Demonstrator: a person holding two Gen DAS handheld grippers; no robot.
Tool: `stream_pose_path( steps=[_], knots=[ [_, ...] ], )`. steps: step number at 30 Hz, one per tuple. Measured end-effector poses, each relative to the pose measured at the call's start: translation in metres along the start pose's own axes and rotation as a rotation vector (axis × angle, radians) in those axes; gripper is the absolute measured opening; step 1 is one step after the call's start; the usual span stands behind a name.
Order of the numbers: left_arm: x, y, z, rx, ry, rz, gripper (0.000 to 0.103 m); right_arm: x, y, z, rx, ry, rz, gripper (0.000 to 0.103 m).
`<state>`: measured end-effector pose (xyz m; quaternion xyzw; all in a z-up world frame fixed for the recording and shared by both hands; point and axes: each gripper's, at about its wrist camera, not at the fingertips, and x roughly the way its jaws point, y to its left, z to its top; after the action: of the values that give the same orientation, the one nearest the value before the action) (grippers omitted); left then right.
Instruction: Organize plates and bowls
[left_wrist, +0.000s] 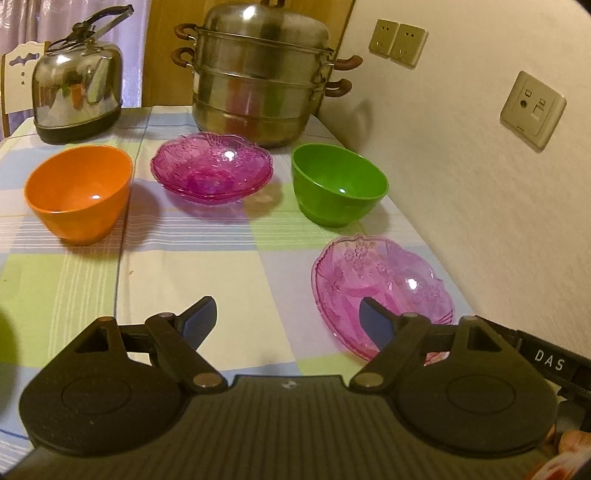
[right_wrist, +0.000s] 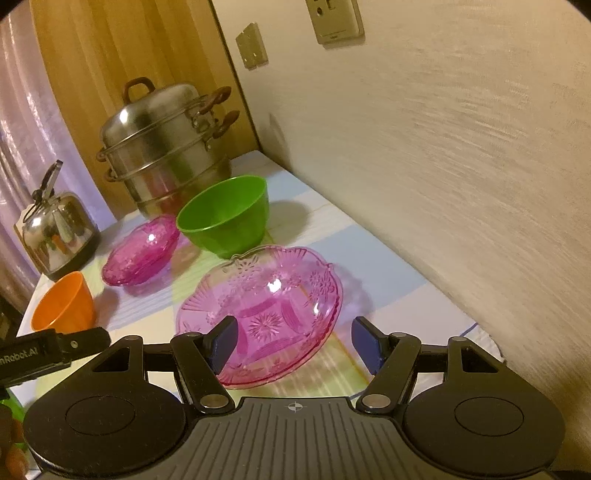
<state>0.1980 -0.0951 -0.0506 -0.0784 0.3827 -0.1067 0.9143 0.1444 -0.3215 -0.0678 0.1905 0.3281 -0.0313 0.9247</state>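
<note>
Orange bowl (left_wrist: 79, 192): upright on the checked cloth of the surface (left_wrist: 192, 280), far left of the row; nothing inside.
Stacked pink glass plates (left_wrist: 212, 171): dark pink, nested, in the middle of the row, just in front of the steel steamer pot (left_wrist: 258, 74); nothing on top.
Green bowl (left_wrist: 338, 182): upright, right end of the row, near the wall; nothing inside.
Single pink glass plate (right_wrist: 266, 306): pale pink, pressed flower pattern, lies alone on the surface nearer the camera than the green bowl; nothing in it.
Kettle (left_wrist: 77, 77): steel, at the far left corner, behind the orange bowl.
Left gripper (left_wrist: 288, 317): pointed down at a slant over the cloth; jaws wide apart, nothing between them. Its right finger overlaps the near rim of the single pink plate in the left wrist view; contact cannot be told.
Right gripper (right_wrist: 293, 341): pointed down at a slant, jaws apart, holding nothing. The near right rim of the single pink plate lies in the gap between the fingers; the left finger stands in front of the plate's bowl, the right finger clear of the rim.
</note>
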Motion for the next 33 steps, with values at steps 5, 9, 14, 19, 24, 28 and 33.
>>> stream_pose_path(
  steps=[5, 9, 14, 19, 24, 28, 33],
  knots=[
    [0.014, -0.004, 0.004, 0.002, 0.022, -0.003, 0.083, 0.01, -0.001, 0.005, -0.007, 0.024, 0.009, 0.068],
    [0.025, -0.006, 0.006, 0.007, 0.031, -0.005, 0.082, 0.02, -0.005, 0.008, 0.008, 0.039, 0.0, 0.068],
    [0.042, -0.009, 0.008, 0.013, 0.061, -0.01, 0.075, 0.035, -0.01, 0.011, 0.006, 0.066, -0.018, 0.068],
    [0.058, -0.012, 0.008, 0.019, 0.083, -0.019, 0.072, 0.048, -0.021, 0.013, 0.022, 0.097, -0.038, 0.068],
    [0.071, -0.018, 0.007, 0.028, 0.098, -0.023, 0.065, 0.056, -0.024, 0.015, 0.026, 0.114, -0.032, 0.067],
    [0.081, -0.019, 0.007, 0.03, 0.106, -0.022, 0.056, 0.063, -0.026, 0.018, 0.026, 0.126, -0.028, 0.065],
    [0.09, -0.02, 0.005, 0.036, 0.116, -0.021, 0.047, 0.071, -0.025, 0.019, 0.02, 0.145, -0.026, 0.058]
  ],
)
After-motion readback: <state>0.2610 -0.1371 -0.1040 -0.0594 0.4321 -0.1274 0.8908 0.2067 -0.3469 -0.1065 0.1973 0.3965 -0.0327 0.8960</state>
